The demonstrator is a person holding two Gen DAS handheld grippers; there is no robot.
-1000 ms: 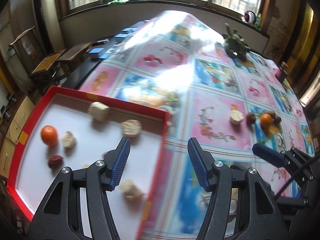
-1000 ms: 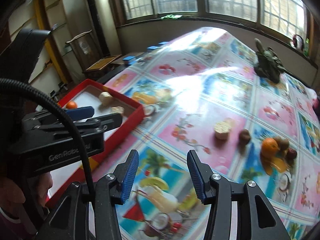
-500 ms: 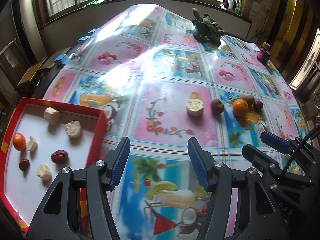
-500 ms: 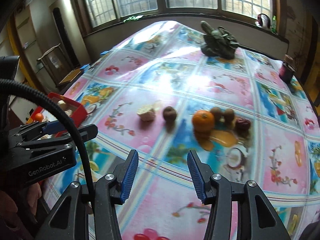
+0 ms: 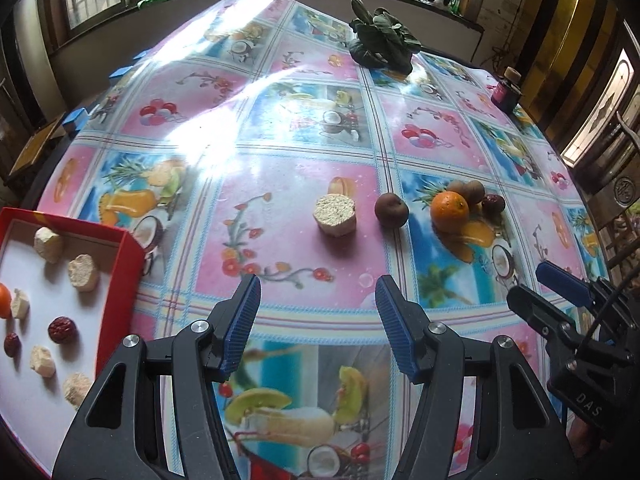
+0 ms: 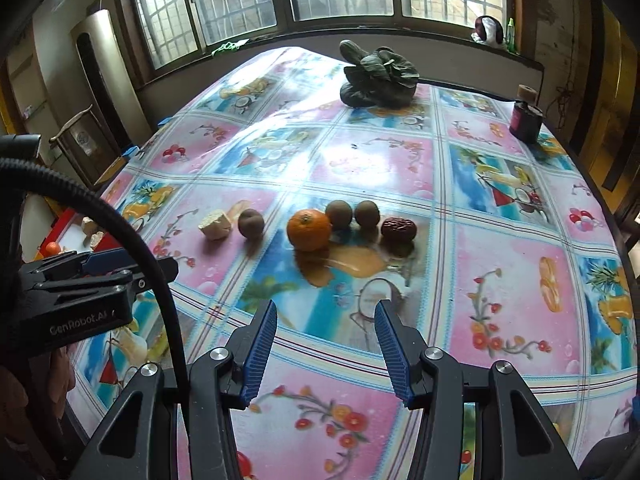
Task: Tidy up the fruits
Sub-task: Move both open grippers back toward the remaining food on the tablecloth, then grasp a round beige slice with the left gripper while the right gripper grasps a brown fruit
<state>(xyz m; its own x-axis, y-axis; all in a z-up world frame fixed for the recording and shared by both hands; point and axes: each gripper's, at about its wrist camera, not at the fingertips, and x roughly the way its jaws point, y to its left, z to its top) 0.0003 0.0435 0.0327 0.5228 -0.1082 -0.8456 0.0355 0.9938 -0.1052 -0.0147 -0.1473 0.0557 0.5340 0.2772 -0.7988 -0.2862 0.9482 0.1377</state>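
Observation:
On the patterned tablecloth lie a pale cut fruit piece [image 5: 335,215], a brown round fruit [image 5: 391,210], an orange [image 5: 449,211], two kiwis [image 6: 338,213] and a red date [image 6: 398,228] in a row. A red tray [image 5: 124,276] with a white floor at the left holds several pale pieces, red dates and an orange. My left gripper [image 5: 318,320] is open and empty, short of the pale piece. My right gripper [image 6: 326,340] is open and empty, short of the orange [image 6: 308,229]. It also shows at the right of the left wrist view [image 5: 560,292].
A bunch of dark leafy greens [image 5: 382,44] lies at the far end of the table. A dark red jar [image 6: 526,114] stands at the far right. The table edge falls off at left, with chairs and windows beyond.
Both grippers swung right, away from the tray, and now face the row of loose fruit. Both stayed open and empty.

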